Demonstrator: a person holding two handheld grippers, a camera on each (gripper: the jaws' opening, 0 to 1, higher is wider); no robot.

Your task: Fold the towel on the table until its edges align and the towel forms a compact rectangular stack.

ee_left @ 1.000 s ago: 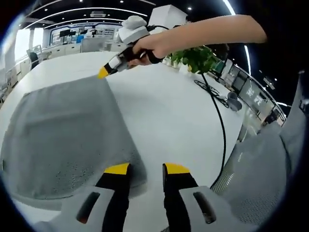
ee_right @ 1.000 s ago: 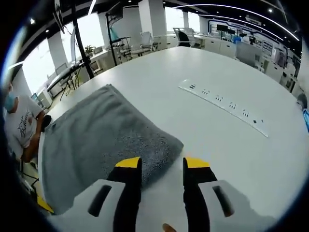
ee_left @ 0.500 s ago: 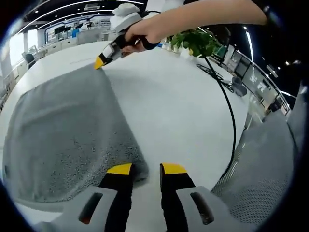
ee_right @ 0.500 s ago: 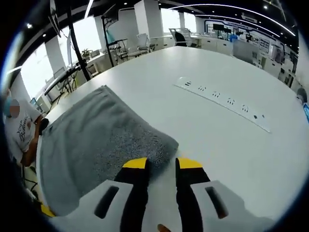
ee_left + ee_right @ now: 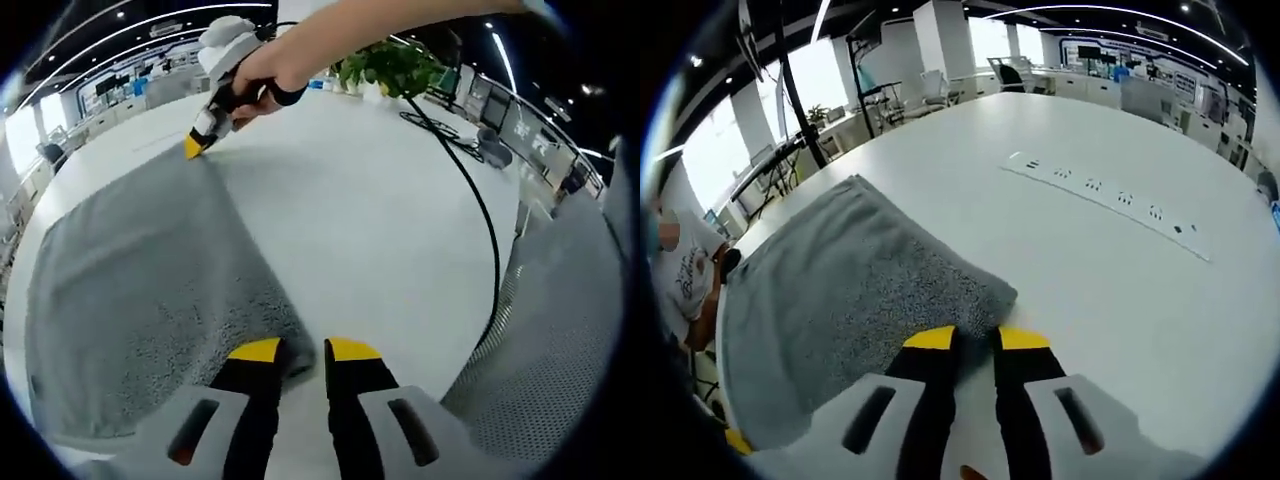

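A grey, nubby terry towel [image 5: 140, 260] is being kept flat on the white bench [image 5: 380, 220]. One near corner is being pinched by the left tongs [image 5: 293, 349], another by the right tongs [image 5: 975, 338]. Its far edge is being cut off from view.

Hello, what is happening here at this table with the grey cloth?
A person is folding a grey towel on a white table, with a hand-held gripper in each hand. The left hand-held gripper is nearly shut on one corner of the towel, and the right hand-held gripper is nearly shut on another corner. The towel lies flat, so this fold has not begun yet.
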